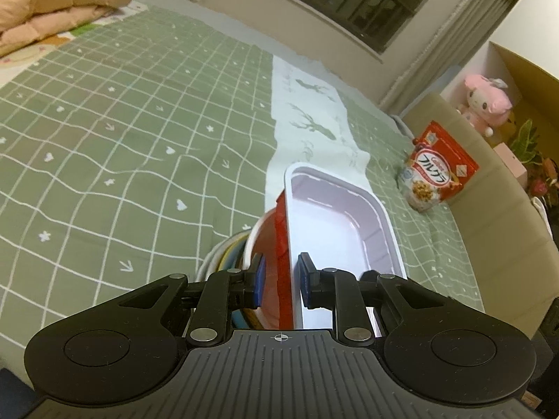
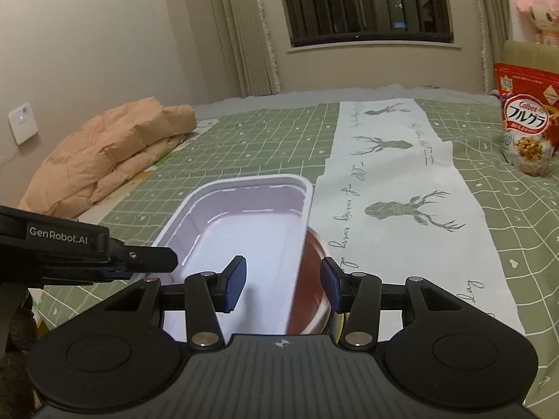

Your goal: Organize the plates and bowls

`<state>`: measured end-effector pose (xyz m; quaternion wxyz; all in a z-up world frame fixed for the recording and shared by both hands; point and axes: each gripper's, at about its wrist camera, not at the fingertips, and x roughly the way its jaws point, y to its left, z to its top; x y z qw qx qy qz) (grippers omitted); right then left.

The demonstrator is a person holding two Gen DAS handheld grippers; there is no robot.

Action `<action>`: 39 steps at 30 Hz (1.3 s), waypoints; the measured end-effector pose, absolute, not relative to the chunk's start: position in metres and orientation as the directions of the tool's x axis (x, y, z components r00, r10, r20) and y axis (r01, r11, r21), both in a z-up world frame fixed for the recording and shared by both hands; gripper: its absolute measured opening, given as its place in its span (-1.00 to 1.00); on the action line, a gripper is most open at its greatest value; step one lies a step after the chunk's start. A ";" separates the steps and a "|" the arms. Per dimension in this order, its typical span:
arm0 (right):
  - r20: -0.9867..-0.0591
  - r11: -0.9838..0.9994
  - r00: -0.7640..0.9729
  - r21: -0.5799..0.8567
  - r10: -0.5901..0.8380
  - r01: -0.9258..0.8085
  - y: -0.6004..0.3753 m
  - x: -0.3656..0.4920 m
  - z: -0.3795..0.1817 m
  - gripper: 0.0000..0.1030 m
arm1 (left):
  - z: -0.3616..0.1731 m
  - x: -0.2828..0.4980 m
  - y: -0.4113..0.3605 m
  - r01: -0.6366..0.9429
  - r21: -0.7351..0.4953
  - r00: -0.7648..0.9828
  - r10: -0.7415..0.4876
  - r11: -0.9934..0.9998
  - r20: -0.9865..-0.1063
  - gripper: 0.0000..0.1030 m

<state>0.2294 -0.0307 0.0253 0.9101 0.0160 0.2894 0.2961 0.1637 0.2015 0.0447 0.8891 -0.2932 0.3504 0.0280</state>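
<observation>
A white rectangular tray point(image 1: 335, 223) point(image 2: 244, 216) with a pale lilac inside sits tilted over a bowl point(image 1: 269, 241) point(image 2: 312, 272) that is red inside with a white rim. The bowl tops a small stack of coloured plates point(image 1: 223, 258) on the green checked bedspread point(image 1: 122, 139). My left gripper point(image 1: 281, 279) point(image 2: 167, 262) is shut on the tray's left long rim, with the bowl's red wall pressed against it. My right gripper point(image 2: 283, 282) straddles the tray's right rim and the bowl. Its left pad hangs over the tray floor, clear of the wall, so it stands open.
A white deer-print runner point(image 1: 314, 118) point(image 2: 401, 192) lies just beyond the stack. A red cereal bag point(image 1: 433, 171) point(image 2: 527, 122) leans at the right against a beige padded edge point(image 1: 489, 188). A peach quilt point(image 1: 52, 7) point(image 2: 104, 160) is heaped far left. A pink plush toy point(image 1: 485, 101) sits behind.
</observation>
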 end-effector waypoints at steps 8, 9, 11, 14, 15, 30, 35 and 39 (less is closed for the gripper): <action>-0.449 0.836 0.711 0.196 0.541 -0.512 -0.053 0.196 0.040 0.11 | 0.062 0.123 0.187 -0.245 -0.454 0.798 -0.087 0.857 -0.597 -0.56; -0.441 0.836 0.714 0.200 0.543 -0.512 -0.057 0.189 0.041 0.18 | 0.062 0.115 0.182 -0.243 -0.436 0.801 -0.074 0.866 -0.594 -0.56; -0.433 0.833 0.715 0.214 0.549 -0.510 -0.066 0.174 0.040 0.24 | 0.060 0.099 0.170 -0.227 -0.405 0.808 -0.061 0.885 -0.586 -0.56; -0.436 0.831 0.711 0.224 0.552 -0.508 -0.080 0.146 0.033 0.29 | 0.051 0.069 0.143 -0.216 -0.325 0.812 -0.015 0.921 -0.583 -0.58; -0.440 0.830 0.707 0.227 0.554 -0.509 -0.085 0.137 0.030 0.29 | 0.047 0.057 0.132 -0.216 -0.288 0.811 0.008 0.933 -0.585 -0.62; -0.505 0.871 0.720 0.152 0.475 -0.468 -0.120 0.033 -0.015 0.49 | 0.020 -0.031 0.047 -0.201 -0.105 0.796 0.100 0.974 -0.596 -0.67; -0.510 0.880 0.728 0.145 0.458 -0.453 -0.123 0.032 -0.016 0.52 | 0.020 -0.037 0.041 -0.211 -0.085 0.792 0.119 0.974 -0.599 -0.67; -0.529 0.878 0.714 0.145 0.459 -0.457 -0.122 0.031 -0.022 0.53 | 0.019 -0.042 0.039 -0.214 -0.093 0.788 0.115 0.972 -0.605 -0.67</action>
